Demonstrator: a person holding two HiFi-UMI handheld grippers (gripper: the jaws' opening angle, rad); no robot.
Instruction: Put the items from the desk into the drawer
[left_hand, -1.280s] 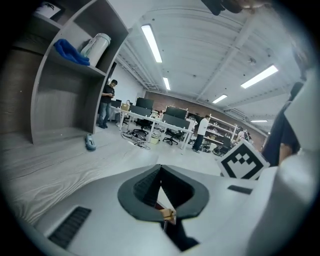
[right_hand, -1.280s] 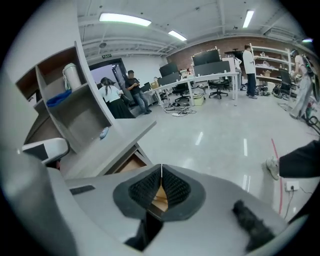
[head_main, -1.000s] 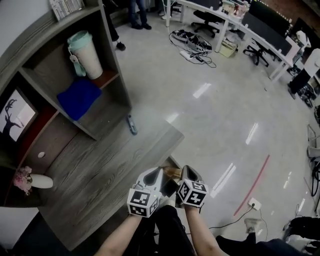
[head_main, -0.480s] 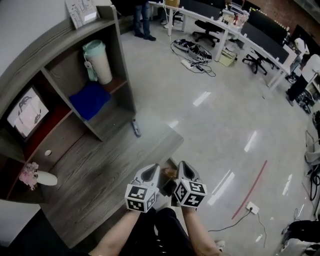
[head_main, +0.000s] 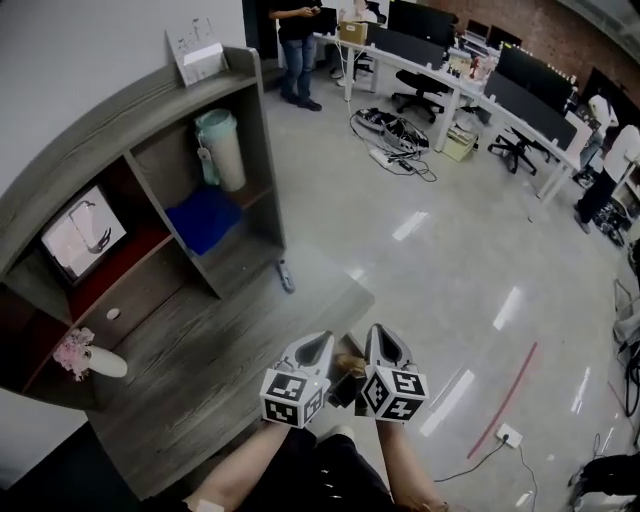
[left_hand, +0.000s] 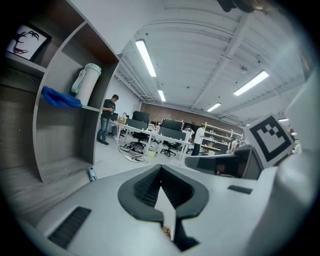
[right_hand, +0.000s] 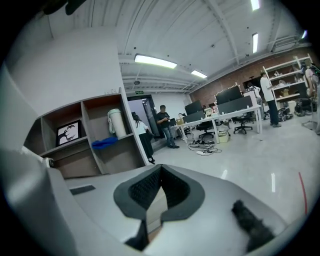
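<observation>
The left tool and the right tool sit side by side at the near edge of the grey wooden worktop, well apart from the one loose thing there — a small blue-grey item lying by the far edge, just beside the foot of the hutch.

Only the gripper views settle the jaws. The left gripper view shows its two dark ribbed pads drawn narrow, tips together, with nothing between them. The right gripper view shows the same, closed and empty.

The left gripper view also catches the small item low on the worktop, beyond the tool's body, and the right gripper view does not. Both show the pale tumbler upright on the upper shelf, the blue cloth below it and a framed picture.

Only the head view takes in the white vase of pink flowers lying at the worktop's left end. It also shows something brown and dark between the two tools — too small to name.
</observation>
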